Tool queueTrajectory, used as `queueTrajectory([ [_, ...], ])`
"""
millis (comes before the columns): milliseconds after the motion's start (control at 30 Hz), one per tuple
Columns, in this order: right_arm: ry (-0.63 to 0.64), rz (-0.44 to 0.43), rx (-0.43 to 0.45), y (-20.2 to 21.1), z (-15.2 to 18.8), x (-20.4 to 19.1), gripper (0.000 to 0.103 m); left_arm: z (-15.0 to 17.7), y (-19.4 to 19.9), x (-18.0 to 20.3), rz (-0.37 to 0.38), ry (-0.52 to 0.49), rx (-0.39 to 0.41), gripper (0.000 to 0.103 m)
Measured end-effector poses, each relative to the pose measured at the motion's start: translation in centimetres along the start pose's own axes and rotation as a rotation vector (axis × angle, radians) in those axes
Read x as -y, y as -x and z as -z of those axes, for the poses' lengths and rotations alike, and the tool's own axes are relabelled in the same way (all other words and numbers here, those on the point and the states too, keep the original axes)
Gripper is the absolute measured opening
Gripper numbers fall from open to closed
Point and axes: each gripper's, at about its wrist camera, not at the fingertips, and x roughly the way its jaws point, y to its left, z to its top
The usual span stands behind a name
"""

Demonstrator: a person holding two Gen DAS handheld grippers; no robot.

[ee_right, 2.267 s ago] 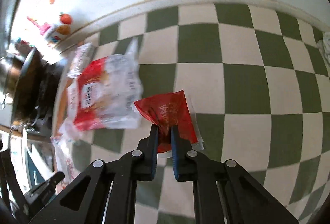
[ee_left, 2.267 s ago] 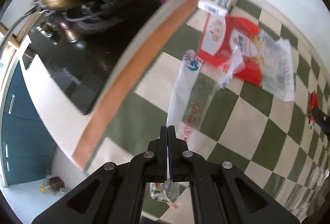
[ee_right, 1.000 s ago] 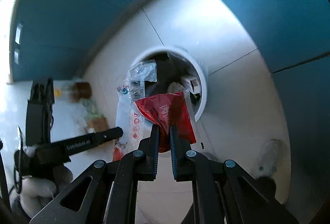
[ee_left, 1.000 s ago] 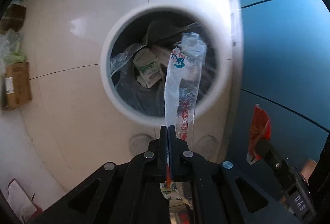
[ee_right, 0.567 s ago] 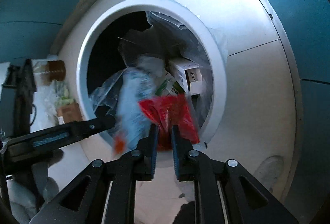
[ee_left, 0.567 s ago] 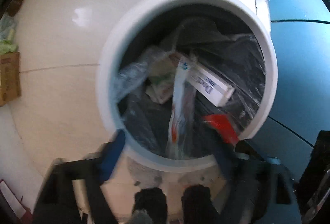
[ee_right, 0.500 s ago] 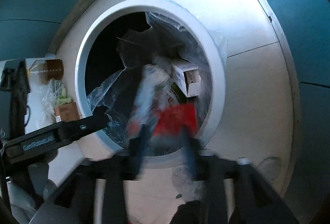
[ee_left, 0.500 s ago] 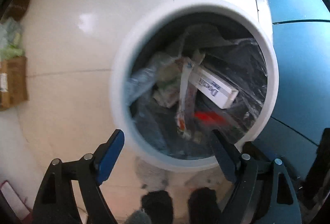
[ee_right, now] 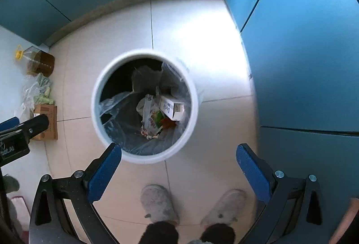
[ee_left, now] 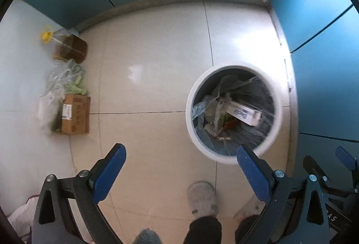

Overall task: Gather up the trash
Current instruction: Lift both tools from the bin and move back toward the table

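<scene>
Hovering over the white bin (ee_right: 145,155), both tools gape wide and hold nothing: right tool (ee_right: 178,157), left tool (ee_left: 181,159). Wrappers (ee_right: 149,119) lie inside on the liner, beside a white box (ee_right: 171,108). Bin sits centre frame under the right tool, but right of centre for the left one, so the right is nearer.

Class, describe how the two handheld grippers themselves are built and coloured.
Both the left gripper and the right gripper have black angular frames with triangular cut-outs and silver bolts. Their fingers carry flat blue pads. White lettering marks the black bodies.
</scene>
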Motion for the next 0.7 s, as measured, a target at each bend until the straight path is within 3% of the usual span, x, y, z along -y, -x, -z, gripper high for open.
queueTrajectory([
  [467,0.028,-0.027,0.185,29.7,2.9,0.5,0.103,6.4,24.7,-1.3,0.055,0.024,0.163,0.101],
  [700,0.025,-0.039,0.245,40.7,5.7,1.1,0.103,9.6,33.1,-2.4,0.078,0.034,0.212,0.101],
])
